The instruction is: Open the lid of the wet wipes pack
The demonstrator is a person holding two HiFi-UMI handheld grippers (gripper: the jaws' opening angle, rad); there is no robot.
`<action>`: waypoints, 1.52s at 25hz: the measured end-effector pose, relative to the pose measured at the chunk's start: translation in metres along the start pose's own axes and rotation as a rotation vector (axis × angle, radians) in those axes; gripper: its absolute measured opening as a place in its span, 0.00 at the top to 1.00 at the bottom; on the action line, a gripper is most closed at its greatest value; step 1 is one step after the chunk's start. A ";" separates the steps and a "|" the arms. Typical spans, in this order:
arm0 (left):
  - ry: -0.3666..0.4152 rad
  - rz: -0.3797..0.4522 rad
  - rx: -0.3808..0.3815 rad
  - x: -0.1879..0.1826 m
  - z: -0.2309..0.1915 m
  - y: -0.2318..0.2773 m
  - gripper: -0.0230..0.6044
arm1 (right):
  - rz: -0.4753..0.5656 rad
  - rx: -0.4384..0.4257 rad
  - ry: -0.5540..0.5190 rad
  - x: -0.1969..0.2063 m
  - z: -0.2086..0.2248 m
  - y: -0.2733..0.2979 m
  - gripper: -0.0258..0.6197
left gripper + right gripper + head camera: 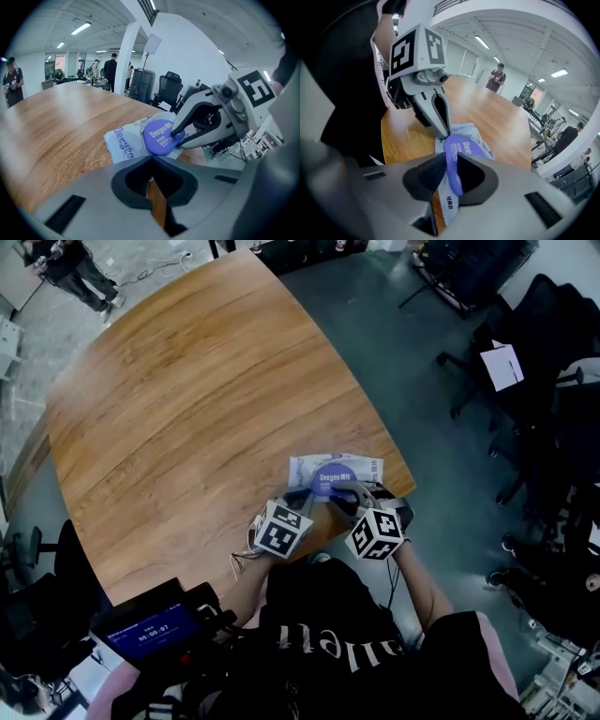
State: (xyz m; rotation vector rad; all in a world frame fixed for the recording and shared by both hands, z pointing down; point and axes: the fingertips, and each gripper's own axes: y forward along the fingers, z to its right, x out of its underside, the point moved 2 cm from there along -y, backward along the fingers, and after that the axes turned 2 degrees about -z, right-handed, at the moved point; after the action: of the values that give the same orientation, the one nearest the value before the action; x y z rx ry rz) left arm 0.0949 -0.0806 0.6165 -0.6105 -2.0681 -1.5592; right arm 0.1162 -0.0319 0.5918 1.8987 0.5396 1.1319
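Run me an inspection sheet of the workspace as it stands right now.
Surface: wooden table, only the pack on it.
Job's things: wet wipes pack lies near the table's near edge; its purple lid looks tilted up off the pack.
Clutter: nothing seen.
Grippers: left gripper shut, tip apparently pressing on the pack beside the lid; right gripper shut on the lid's edge.
Cables: thin wires hang by the left gripper.
Surroundings: office chairs to the right; a person stands beyond the table's far end.
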 end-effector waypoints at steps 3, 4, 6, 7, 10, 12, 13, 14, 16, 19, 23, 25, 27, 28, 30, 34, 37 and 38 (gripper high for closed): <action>0.030 -0.003 0.001 0.001 0.001 0.002 0.96 | 0.038 0.022 0.016 -0.004 0.007 -0.003 0.86; 0.042 -0.010 0.000 0.003 0.001 0.002 0.96 | 0.071 0.056 0.043 -0.008 0.015 -0.006 0.87; 0.064 -0.015 -0.003 0.004 0.003 0.003 0.96 | 0.152 0.132 0.129 -0.020 0.039 -0.016 0.95; 0.068 -0.015 -0.003 0.003 0.003 0.004 0.96 | 0.171 0.145 0.146 -0.026 0.050 -0.020 0.95; 0.065 -0.014 0.002 0.003 0.002 0.007 0.96 | 0.121 0.089 0.012 -0.033 0.060 -0.014 0.95; 0.067 -0.013 0.002 0.005 0.002 0.008 0.96 | 0.065 0.016 -0.086 -0.025 0.046 -0.004 0.94; 0.071 -0.011 0.001 0.006 0.001 0.009 0.96 | 0.043 -0.017 -0.120 -0.020 0.037 -0.001 0.94; 0.075 -0.011 0.002 0.006 0.002 0.010 0.96 | 0.026 -0.044 -0.153 -0.013 0.028 0.002 0.92; 0.076 -0.014 0.011 0.003 0.002 0.012 0.96 | -0.007 -0.071 -0.225 -0.001 0.014 0.003 0.86; 0.062 -0.023 0.027 0.002 0.003 0.011 0.96 | -0.060 -0.075 -0.330 0.012 0.007 0.007 0.81; 0.046 -0.034 0.038 0.002 0.002 0.011 0.96 | -0.066 -0.080 -0.434 0.014 0.005 0.013 0.81; 0.057 -0.039 0.044 0.003 0.003 0.013 0.96 | -0.056 -0.048 -0.528 0.016 0.000 0.015 0.81; 0.071 -0.040 0.051 0.004 0.004 0.015 0.96 | -0.029 -0.010 -0.578 0.017 -0.003 0.014 0.81; 0.076 -0.038 0.053 0.005 0.004 0.015 0.96 | -0.009 0.001 -0.570 0.017 -0.003 0.013 0.81; 0.080 -0.032 0.051 0.004 0.003 0.012 0.96 | 0.015 -0.001 -0.521 0.014 -0.001 0.011 0.81; 0.080 -0.035 0.038 0.004 0.000 0.010 0.96 | 0.026 -0.004 -0.525 0.011 0.000 0.014 0.81; 0.078 -0.037 0.044 0.003 0.001 0.012 0.96 | 0.045 0.025 -0.529 0.009 0.000 0.013 0.81; 0.078 -0.036 0.046 0.003 0.001 0.011 0.96 | 0.050 0.031 -0.516 0.008 -0.001 0.012 0.81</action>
State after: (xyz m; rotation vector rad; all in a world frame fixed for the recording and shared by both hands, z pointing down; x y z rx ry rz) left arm 0.0996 -0.0763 0.6264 -0.4904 -2.0611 -1.5259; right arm 0.1192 -0.0323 0.6059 2.1357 0.2215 0.6218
